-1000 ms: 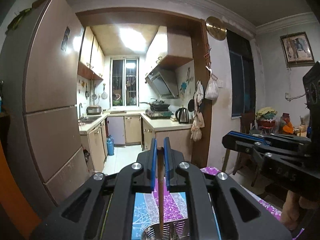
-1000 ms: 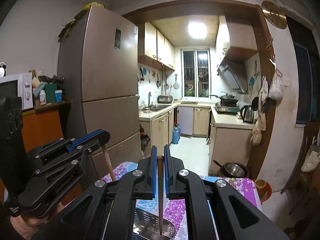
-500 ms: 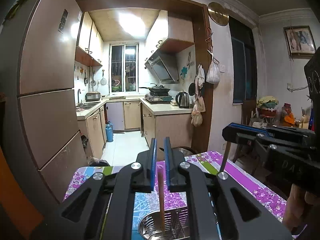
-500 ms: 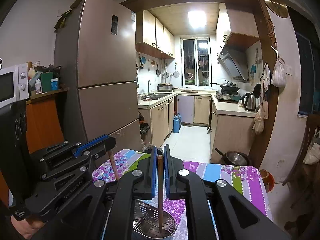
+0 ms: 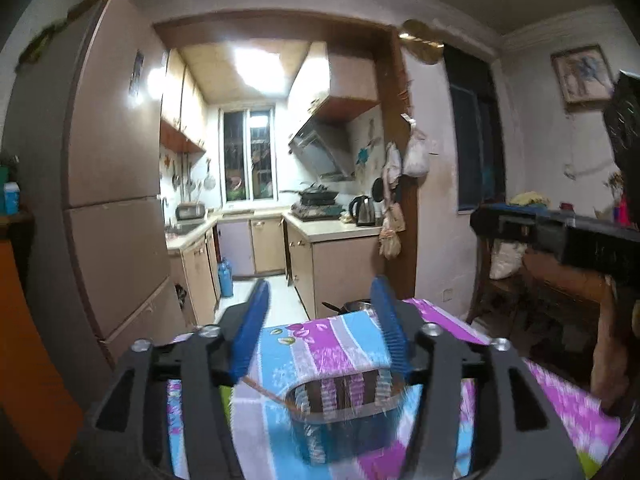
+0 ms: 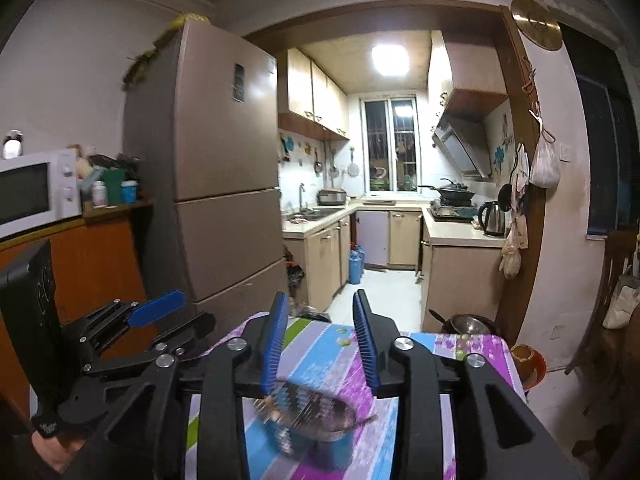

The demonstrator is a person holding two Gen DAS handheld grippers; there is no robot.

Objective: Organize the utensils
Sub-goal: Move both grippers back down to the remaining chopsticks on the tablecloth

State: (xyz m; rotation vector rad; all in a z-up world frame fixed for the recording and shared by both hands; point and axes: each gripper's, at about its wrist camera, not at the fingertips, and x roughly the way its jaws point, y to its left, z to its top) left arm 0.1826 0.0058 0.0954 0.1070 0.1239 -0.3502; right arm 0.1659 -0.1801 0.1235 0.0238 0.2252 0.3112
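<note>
A perforated metal utensil holder (image 5: 344,404) stands on the flowered tablecloth (image 5: 320,344), blurred, just below my left gripper (image 5: 320,284). That gripper's jaws are opening and nothing is between its blue pads (image 5: 250,332). A thin brown chopstick (image 5: 264,390) leans on the holder's left rim. In the right wrist view the same holder (image 6: 316,412) sits under my right gripper (image 6: 320,296), whose jaws are opening too, with nothing between them. A stick end (image 6: 362,422) pokes out over the holder's right rim. Each gripper shows in the other's view: the left gripper (image 6: 188,316), the right gripper (image 5: 492,220).
Left of the table stands a tall fridge (image 6: 224,184), and further left a microwave (image 6: 36,188) on an orange cabinet. Past the table's far edge sits a metal pan (image 6: 468,324), and an orange bowl (image 6: 528,360) at the right corner. Beyond is the kitchen doorway.
Both grippers held an upright chopstick over the holder and have now let go. Their jaws stand apart, the sticks have dropped into the holder, and both hands have drawn back.
</note>
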